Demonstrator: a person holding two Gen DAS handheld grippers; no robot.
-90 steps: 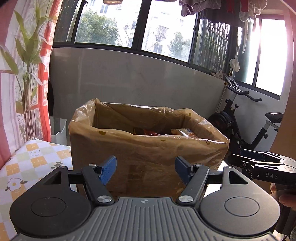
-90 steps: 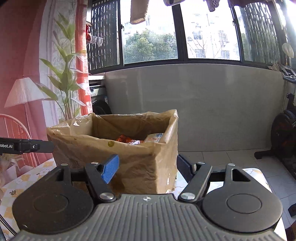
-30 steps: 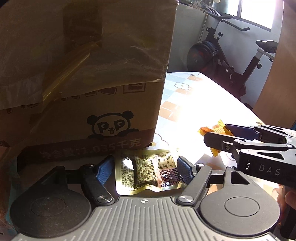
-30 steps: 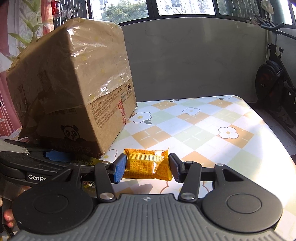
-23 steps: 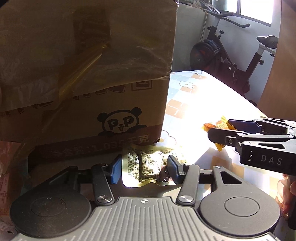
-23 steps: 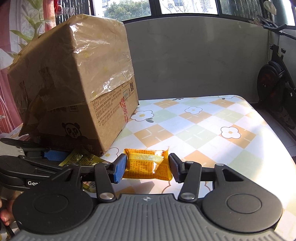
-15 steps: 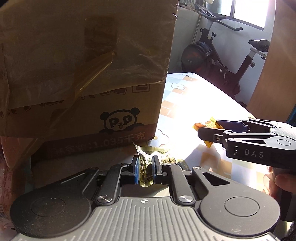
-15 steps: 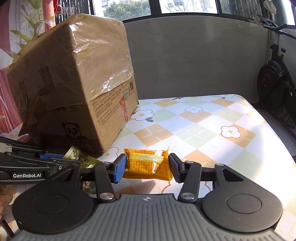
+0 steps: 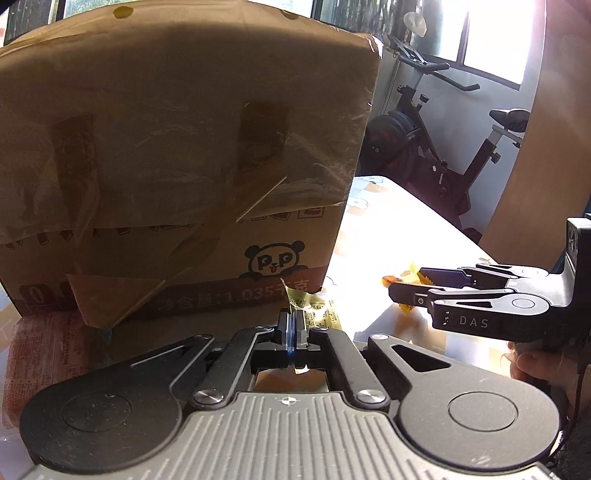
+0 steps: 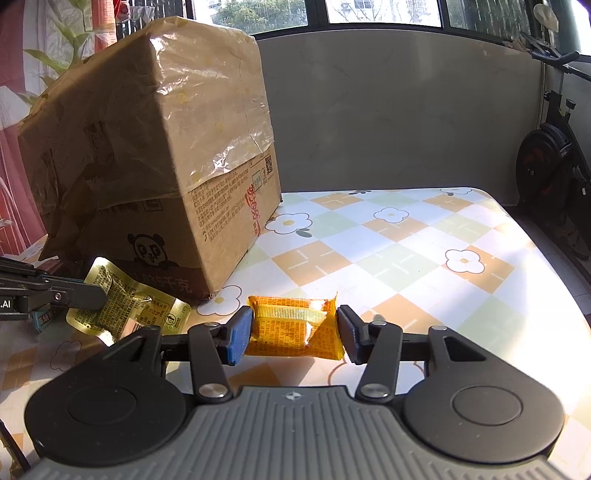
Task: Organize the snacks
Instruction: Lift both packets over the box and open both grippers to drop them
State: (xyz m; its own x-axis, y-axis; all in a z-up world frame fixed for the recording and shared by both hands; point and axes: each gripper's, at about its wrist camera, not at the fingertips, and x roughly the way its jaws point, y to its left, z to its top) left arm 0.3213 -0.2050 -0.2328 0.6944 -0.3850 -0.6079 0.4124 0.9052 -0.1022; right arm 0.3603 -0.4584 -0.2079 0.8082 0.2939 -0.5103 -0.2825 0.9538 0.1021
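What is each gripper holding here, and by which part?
Left gripper: gold snack packet, pinched at one edge. Right gripper: orange snack packet, clamped across its two short ends.

You face a grey wall (image 10: 388,110) topped by dark-framed windows (image 10: 376,11) with trees beyond. Right of that wall stands an exercise bike (image 9: 454,155); left of it, a red-striped curtain (image 10: 107,18). Bright sun washes the flower-checked surface (image 10: 424,258) below.
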